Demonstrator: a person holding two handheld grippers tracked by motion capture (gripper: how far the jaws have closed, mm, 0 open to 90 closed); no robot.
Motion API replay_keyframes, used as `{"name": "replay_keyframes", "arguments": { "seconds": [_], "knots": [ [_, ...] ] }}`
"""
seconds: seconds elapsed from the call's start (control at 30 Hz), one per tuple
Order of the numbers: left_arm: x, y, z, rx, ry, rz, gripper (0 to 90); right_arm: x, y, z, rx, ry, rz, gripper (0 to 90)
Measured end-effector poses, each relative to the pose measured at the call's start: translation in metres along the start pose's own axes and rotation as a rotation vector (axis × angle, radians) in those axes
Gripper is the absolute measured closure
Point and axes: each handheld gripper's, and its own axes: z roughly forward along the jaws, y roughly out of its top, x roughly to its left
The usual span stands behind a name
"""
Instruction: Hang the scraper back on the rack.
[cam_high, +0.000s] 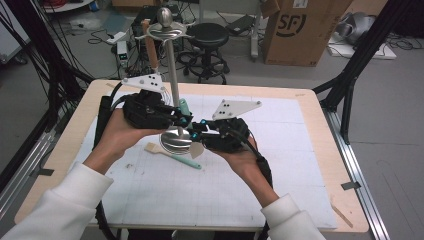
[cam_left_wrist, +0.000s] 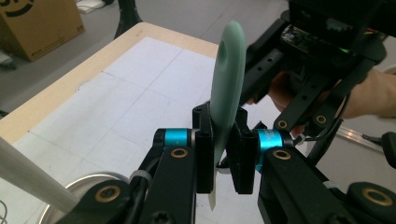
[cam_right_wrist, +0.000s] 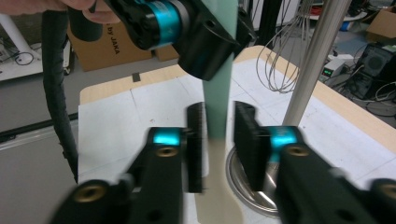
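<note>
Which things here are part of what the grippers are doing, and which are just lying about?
In hand:
- green-handled spatula, clamped by the left gripper
- right gripper, jaws open around it
- utensil stand beside them

Lying about:
- second utensil flat on the mat
- wooden-handled tool hanging on the stand
- stool
- cardboard box

High view down over the table (cam_high: 310, 165); both gripper views close on the green spatula (cam_left_wrist: 227, 79).

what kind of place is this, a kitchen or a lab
Probably a lab or workshop, not a kitchen: black frame struts around the table, cables strewn across the floor, and a cardboard box beside a stool.
</note>
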Motion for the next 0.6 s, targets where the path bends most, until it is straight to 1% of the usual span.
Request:
{"name": "replay_keyframes", "arguments": {
  "seconds": [0.03, 0.07, 0.13, 0.2, 0.27, 0.3, 0.37, 0.4, 0.43, 0.47, 0.53, 0.57, 0.6],
  "knots": [
    [0.0, 0.0, 0.0, 0.001, -0.001, 0.001, 82.3, -0.001, -0.001, 0.0, -0.001, 0.013, 0.004, 64.9],
    [0.0, 0.0, -0.001, 0.0, -0.005, 0.01, 82.4, -0.001, -0.001, 0.0, -0.001, 0.02, 0.011, 59.2],
    [0.001, 0.0, -0.002, 0.015, -0.01, 0.021, 82.4, -0.003, -0.002, -0.002, -0.005, 0.032, 0.022, 48.2],
    [0.001, 0.0, -0.003, 0.017, -0.015, 0.031, 82.4, -0.005, -0.003, -0.004, 0.006, 0.042, 0.026, 32.0],
    [0.001, 0.0, -0.004, 0.018, -0.02, 0.035, 82.4, -0.007, -0.005, -0.006, 0.022, 0.065, 0.032, 20.7],
    [0.001, 0.001, -0.005, 0.02, -0.023, 0.042, 82.4, -0.008, -0.006, -0.008, 0.029, 0.068, 0.02, 13.0],
    [0.0, 0.001, -0.006, 0.032, -0.019, 0.056, 82.4, -0.009, -0.007, -0.012, 0.035, 0.102, 0.006, 2.4],
    [0.001, 0.001, -0.007, 0.035, -0.017, 0.06, 82.4, -0.01, -0.009, -0.014, 0.043, 0.11, 0.002, 0.4],
    [0.001, 0.002, -0.009, 0.038, -0.018, 0.07, 82.4, -0.01, -0.01, -0.017, 0.046, 0.105, -0.008, 0.4],
    [0.002, 0.002, -0.01, 0.037, -0.016, 0.07, 82.5, -0.01, -0.011, -0.021, 0.05, 0.108, -0.015, 0.4],
    [0.003, 0.003, -0.013, 0.044, -0.014, 0.073, 82.4, -0.011, -0.013, -0.029, 0.055, 0.098, -0.026, 0.4],
    [0.004, 0.003, -0.014, 0.048, -0.015, 0.078, 82.4, -0.013, -0.015, -0.033, 0.058, 0.104, -0.02, 0.4],
    [0.005, 0.003, -0.016, 0.046, -0.012, 0.079, 82.4, -0.013, -0.016, -0.037, 0.061, 0.092, -0.021, 0.4]
  ]
}}
